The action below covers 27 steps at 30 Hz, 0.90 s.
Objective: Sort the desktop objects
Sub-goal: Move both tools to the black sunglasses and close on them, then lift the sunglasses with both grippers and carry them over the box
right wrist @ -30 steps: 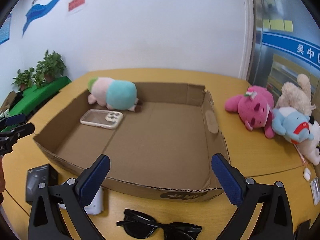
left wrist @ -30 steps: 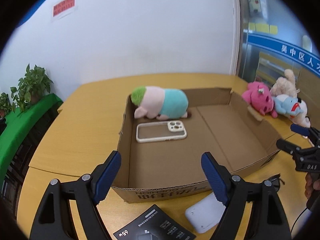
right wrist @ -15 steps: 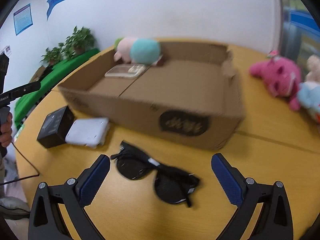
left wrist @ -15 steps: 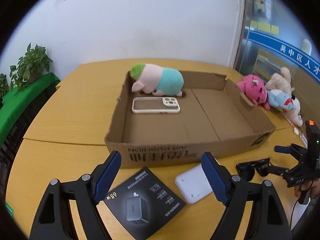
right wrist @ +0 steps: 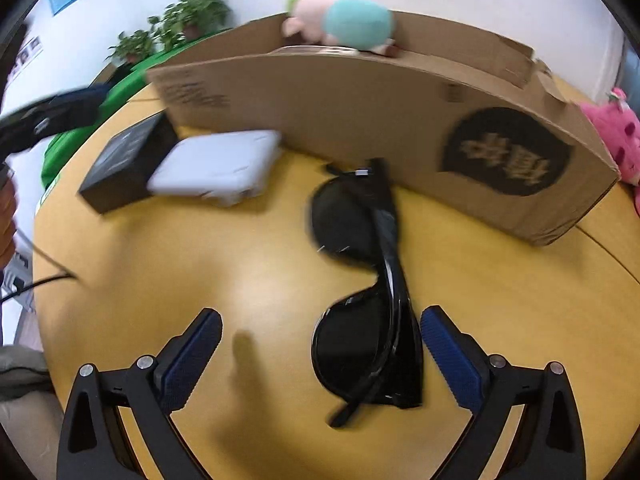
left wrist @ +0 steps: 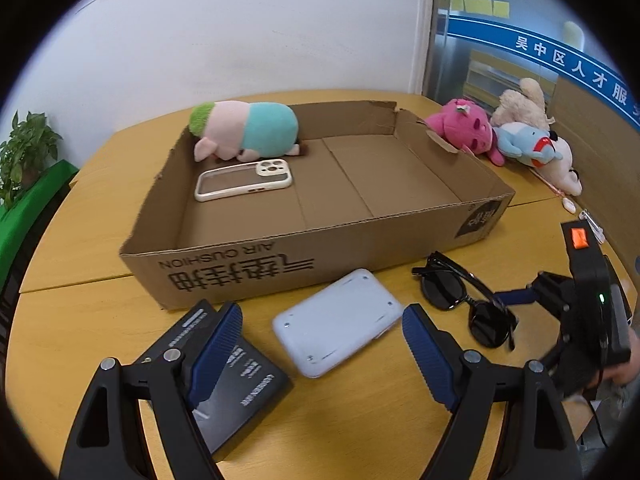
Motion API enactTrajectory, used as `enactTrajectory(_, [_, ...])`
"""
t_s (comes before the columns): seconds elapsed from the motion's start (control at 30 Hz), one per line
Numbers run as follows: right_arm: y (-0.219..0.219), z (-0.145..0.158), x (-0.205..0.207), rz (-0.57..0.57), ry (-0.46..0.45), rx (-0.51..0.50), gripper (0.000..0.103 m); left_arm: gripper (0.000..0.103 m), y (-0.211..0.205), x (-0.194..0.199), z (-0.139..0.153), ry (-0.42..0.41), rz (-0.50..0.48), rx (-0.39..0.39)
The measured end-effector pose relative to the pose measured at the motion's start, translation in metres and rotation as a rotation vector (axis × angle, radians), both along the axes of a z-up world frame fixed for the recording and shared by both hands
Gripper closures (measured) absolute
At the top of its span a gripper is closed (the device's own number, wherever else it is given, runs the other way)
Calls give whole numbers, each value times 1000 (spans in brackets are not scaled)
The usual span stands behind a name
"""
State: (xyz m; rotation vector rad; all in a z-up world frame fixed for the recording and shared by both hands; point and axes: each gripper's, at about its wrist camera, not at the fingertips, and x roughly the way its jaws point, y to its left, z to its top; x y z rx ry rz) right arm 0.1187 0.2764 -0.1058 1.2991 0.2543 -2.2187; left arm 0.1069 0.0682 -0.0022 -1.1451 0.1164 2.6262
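Sunglasses (right wrist: 368, 280) lie folded on the yellow bench (right wrist: 200, 264), just in front of the long wall of the cardboard box (left wrist: 320, 184). The right tongs (right wrist: 320, 354) hang low over them with the jaws released; one lens sits between the two blue pads, close to the right pad, and nothing is clamped. This position makes sense, I think, because the frame is thin and flat, so the pads must come down on both sides of it before they can close.

The left tongs (left wrist: 322, 344) are also released and grasp nothing. They point down at the white flat device (left wrist: 338, 322), which lies on the bench between the pads but lower than them. The black packet (left wrist: 236, 372) lies beside it, partly under the left pad. I judge that each hand prepares its own pick, so two things can go into the box together.

Inside the box already lie a plush toy (left wrist: 244, 130) against the far wall and a phone case (left wrist: 244, 180) in front of it; much of the floor is still free. Three other plush toys (left wrist: 500, 136) wait on the bench beyond the right end of the box. The right view is blurred, so small details of the frame I cannot tell.
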Motion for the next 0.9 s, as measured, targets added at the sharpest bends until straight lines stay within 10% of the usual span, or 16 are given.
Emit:
enactTrajectory(0.2, [4,-3,10,-111,21,0,5,20,16,-18,-18,-108,-65,109])
enactTrajectory(0.43, [10,1,10,-203,103,44,49,21,46,-37,-39,-258,-172,261])
enactTrajectory(0.9, [18,3,28,-231,86,-72,50,22,113,-57,-89,-525,-273,451])
